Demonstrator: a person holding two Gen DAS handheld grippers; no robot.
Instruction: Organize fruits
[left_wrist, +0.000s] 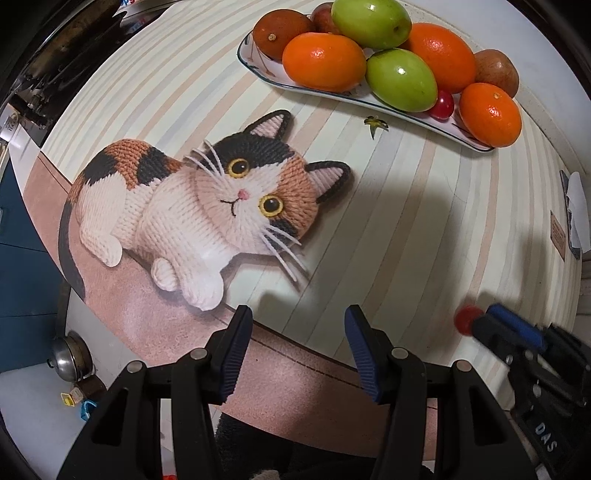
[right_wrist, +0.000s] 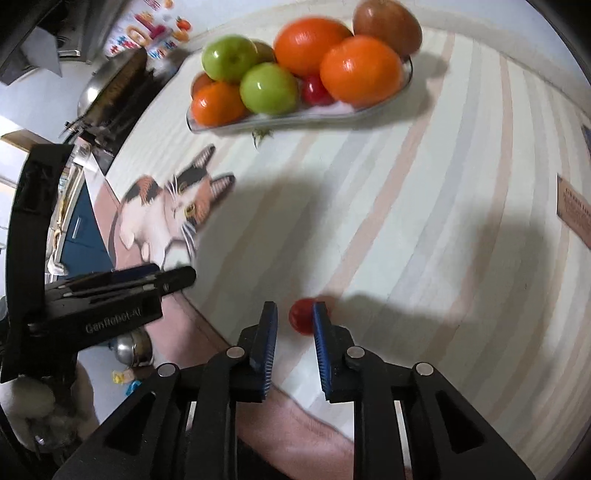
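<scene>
Your right gripper (right_wrist: 294, 314) has drawn its jaws in around the loose cherry tomato (right_wrist: 300, 318) at the near edge of the table (right_wrist: 406, 221), and it looks pinched at the very tips. The plate (right_wrist: 221, 127) of fruit lies well apart, at the far side and slightly left, its long axis running left to right. Your left gripper (left_wrist: 297, 325) hangs nearby, jaws apart and empty.
</scene>
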